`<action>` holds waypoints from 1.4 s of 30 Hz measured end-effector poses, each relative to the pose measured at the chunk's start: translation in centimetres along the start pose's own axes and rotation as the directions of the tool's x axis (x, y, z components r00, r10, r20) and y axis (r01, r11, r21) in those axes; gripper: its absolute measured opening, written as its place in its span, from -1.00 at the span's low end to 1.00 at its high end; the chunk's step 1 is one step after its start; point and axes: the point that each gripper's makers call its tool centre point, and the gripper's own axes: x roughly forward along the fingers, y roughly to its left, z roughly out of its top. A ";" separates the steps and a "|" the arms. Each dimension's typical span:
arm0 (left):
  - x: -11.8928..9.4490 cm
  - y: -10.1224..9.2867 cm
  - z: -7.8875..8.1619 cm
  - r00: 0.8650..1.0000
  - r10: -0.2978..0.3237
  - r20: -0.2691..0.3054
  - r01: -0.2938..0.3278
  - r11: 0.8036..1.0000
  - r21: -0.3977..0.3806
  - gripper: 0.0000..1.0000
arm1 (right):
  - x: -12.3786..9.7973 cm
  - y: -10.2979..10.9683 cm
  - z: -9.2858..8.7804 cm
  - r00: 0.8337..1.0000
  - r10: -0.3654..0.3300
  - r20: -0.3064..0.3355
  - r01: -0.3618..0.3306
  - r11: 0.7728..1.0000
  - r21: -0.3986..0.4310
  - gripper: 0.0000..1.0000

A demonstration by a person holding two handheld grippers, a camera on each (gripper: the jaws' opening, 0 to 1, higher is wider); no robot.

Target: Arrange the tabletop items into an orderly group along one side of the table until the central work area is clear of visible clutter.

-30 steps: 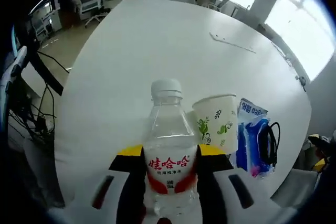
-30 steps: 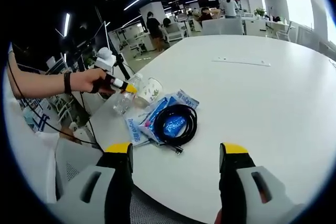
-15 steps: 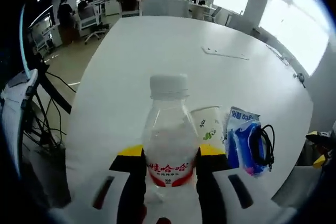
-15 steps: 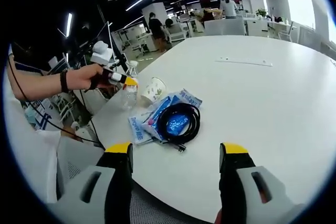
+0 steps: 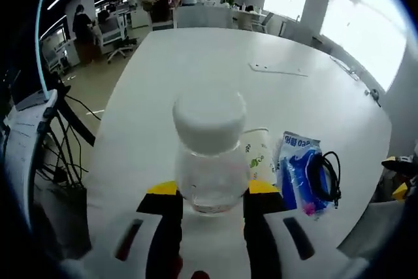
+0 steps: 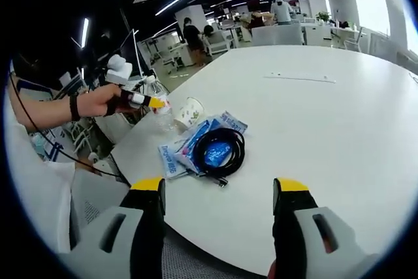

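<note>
My left gripper (image 5: pixel 211 191) is shut on a clear water bottle (image 5: pixel 209 161) with a white cap (image 5: pixel 209 114) that tips toward the camera. Just right of it stands a paper cup (image 5: pixel 261 155) with green leaf print. Beyond that lies a blue packet (image 5: pixel 295 171) with a coiled black cable (image 5: pixel 328 178) on it. In the right gripper view a hand holds the left gripper (image 6: pixel 142 100) on the bottle (image 6: pixel 163 117) beside the cup (image 6: pixel 189 110), near the packets (image 6: pixel 189 148) and cable (image 6: pixel 220 151). My right gripper (image 6: pixel 220 189) is open above the table's near edge.
The big white table (image 6: pixel 339 135) has a thin white strip (image 6: pixel 300 78) lying far out on it, the strip (image 5: pixel 277 70) also seen from the left. Off the table's edge to the left are cables and stands (image 5: pixel 59 148). Office desks and people fill the background.
The bottle in my left gripper has tilted, its cap now leaning toward the camera and hiding the label. The hand with it has shifted slightly left. The right gripper stays still.
</note>
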 end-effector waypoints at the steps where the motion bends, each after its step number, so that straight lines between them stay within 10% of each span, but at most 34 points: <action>1: -0.2 -0.1 -0.2 1.000 0.002 0.001 -0.002 1.000 0.003 -0.31 | 0.0 0.0 0.0 1.000 0.001 0.000 -0.001 1.000 0.000 0.32; 42: -0.5 -0.2 -1.9 0.997 0.059 0.043 -0.061 0.997 0.046 -0.29 | 0.9 0.8 1.6 0.999 0.033 -0.020 -0.035 0.996 -0.079 0.32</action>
